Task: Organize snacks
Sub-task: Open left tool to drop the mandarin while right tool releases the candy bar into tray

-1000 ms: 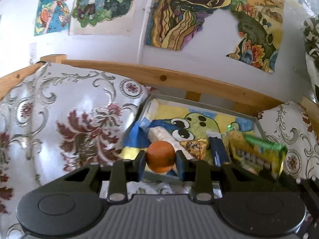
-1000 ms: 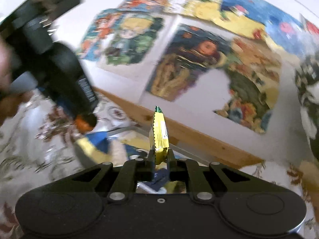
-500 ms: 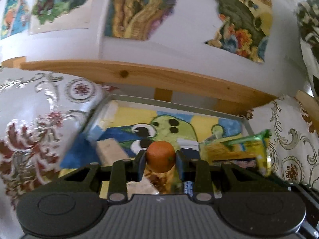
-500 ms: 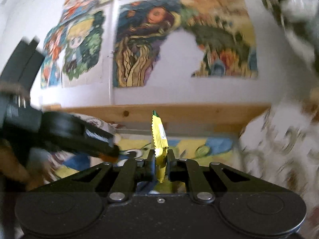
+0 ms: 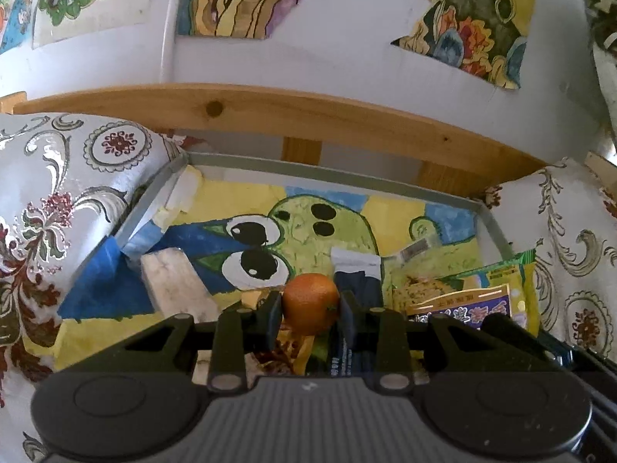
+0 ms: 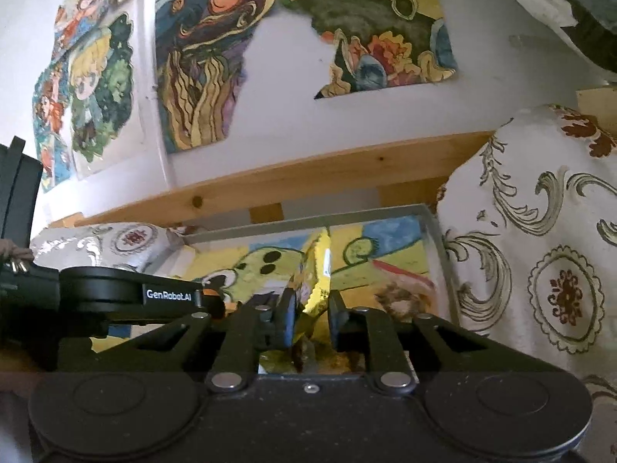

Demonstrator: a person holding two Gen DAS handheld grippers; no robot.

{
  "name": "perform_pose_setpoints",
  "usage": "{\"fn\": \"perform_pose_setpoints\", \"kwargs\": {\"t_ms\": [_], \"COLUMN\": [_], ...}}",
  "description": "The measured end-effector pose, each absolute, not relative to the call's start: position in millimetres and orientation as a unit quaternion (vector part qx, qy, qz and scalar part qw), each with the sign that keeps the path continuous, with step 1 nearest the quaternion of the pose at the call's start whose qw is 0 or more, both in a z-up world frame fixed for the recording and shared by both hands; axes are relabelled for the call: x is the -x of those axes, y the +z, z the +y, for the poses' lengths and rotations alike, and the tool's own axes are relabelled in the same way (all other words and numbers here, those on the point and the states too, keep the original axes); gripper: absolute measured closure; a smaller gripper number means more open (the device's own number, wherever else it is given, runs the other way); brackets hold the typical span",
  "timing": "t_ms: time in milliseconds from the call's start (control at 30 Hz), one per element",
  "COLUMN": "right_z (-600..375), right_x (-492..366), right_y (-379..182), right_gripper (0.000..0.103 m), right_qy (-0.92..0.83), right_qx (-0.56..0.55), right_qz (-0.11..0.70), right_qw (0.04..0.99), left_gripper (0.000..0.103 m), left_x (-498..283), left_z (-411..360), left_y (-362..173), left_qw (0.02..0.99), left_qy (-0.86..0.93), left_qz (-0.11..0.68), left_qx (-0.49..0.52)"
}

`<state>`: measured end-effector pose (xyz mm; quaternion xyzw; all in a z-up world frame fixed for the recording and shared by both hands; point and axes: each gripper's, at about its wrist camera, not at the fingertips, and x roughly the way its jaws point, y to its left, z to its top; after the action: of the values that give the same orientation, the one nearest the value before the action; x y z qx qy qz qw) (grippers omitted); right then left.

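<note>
My left gripper (image 5: 310, 305) pinches a round, dimpled orange (image 5: 311, 303) between its black fingers, above the shallow grey-rimmed tray (image 5: 331, 171) with its painted frog lining. My right gripper (image 6: 311, 308) stands slightly parted around a glossy yellow packet (image 6: 321, 274) with a zigzag edge; I cannot tell whether the fingers touch it. Crinkly snack packs (image 5: 462, 297) lie in the tray's right side, partly hidden behind my left gripper.

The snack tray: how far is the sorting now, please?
Several packets, such as the green-yellow pack, already lie in the tray. In hand: the left gripper is shut on an orange; the right gripper has a yellow packet between fingers that seem parted. Both items must yet be set down.
</note>
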<state>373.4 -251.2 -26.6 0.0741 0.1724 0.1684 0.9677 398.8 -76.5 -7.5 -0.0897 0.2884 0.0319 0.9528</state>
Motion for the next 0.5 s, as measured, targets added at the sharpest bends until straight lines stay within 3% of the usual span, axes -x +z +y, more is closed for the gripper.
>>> {"fn": "perform_pose_setpoints", "kwargs": {"t_ms": [367,500], "right_z": [-250.0,-249.0], "right_x": [-378.8,-377.3], "right_y": [-30.4,-30.1], "right_gripper": [0.066,0.056], "right_qy": [0.150,0.149], "right_qx": [-0.063,-0.058], "right_qz": [0.173,0.170], "right_qw": [0.971,0.972], "left_gripper": [0.066,0.049], "left_x": [-405.8,-404.5], "left_z": [-69.6,-67.5], "left_y": [-9.2,-8.1], "left_qw": [0.948,0.947], "left_qy": [0.041,0.046], "left_qz": [0.296,0.294], "left_qx": [0.112,0.124]}}
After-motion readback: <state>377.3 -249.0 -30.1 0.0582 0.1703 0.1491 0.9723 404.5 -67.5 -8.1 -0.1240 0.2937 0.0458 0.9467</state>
